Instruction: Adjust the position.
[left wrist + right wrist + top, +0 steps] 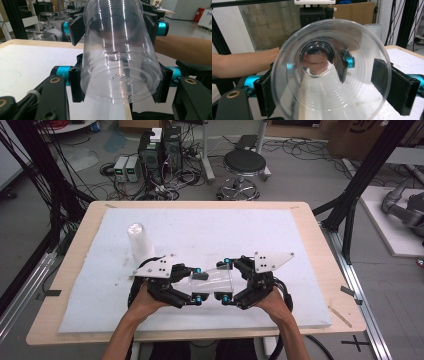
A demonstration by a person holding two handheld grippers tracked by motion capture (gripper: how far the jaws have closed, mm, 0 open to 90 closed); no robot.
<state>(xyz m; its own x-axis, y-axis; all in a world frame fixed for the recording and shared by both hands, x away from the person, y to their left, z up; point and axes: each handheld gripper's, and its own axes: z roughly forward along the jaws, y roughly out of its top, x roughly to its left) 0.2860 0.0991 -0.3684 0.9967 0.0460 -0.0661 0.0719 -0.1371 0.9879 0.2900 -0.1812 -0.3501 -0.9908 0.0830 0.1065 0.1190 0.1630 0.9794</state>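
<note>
A clear cup point(214, 281) lies sideways above the near middle of the white mat point(300, 235), clamped between both grippers. The left gripper point(196, 285) grips its base end, the right gripper point(226, 280) its mouth end. A cup stack point(139, 240) stands farther left.

White mat point(280, 227) on wooden table point(320, 250)

The high view looks forward and down from above the near edge of the desk point(310, 227). Each gripper view sits very close behind its own jaws, facing the other — both share the clear plastic cup point(120, 62) between them.
</note>
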